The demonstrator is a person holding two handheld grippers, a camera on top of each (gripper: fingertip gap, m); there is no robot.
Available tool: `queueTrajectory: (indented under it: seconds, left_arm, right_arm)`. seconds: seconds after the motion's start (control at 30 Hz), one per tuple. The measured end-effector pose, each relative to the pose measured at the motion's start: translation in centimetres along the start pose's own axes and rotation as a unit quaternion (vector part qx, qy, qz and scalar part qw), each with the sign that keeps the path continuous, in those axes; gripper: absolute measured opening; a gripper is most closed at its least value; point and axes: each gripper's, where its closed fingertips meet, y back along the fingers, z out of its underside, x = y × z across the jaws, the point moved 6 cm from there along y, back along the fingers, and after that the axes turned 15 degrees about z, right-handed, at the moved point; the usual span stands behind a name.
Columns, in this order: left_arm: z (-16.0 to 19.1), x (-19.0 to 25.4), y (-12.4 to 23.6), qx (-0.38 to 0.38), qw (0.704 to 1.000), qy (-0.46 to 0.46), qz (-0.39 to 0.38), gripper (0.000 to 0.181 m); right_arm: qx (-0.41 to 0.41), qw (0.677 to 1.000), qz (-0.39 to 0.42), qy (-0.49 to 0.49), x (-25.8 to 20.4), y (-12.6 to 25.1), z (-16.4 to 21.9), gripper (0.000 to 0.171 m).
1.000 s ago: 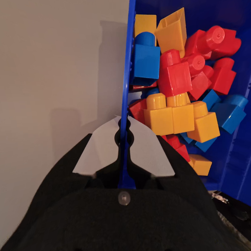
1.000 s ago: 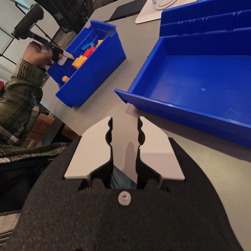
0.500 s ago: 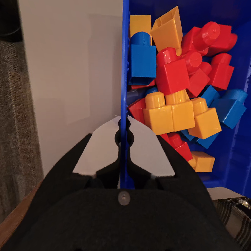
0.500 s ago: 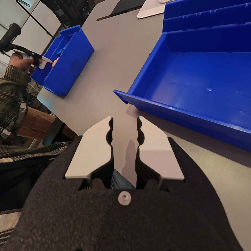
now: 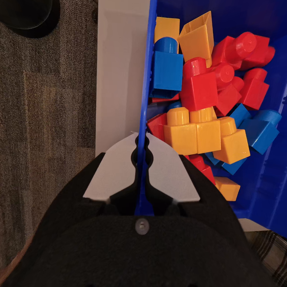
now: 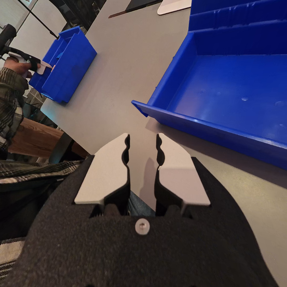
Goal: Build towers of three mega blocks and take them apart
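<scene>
We pinch the wall of the small bin (image 5: 149, 87) with our left hand-held gripper (image 5: 141, 136), our right hand-held gripper (image 6: 142, 136) hangs open and empty, and the blocks (image 5: 200, 133) lie loose inside, no tower built yet.

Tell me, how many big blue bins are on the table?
2. A small bin full of blocks sits at the table's far left edge, gripped by the left gripper. A large bin, nothing in the part shown, sits right, ahead of the right gripper.
</scene>
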Motion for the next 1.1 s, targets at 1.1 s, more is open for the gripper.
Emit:
queueTrajectory:
  seconds: [1.1]
  left_arm:
    - [-2.3, -0.3, 4.2, 0.175, 0.982, 0.032, 0.064, 0.053]
  right_arm:
    - [0.017, 0.998, 0.050, 0.031, 0.5, 1.5, -1.7, 0.050]
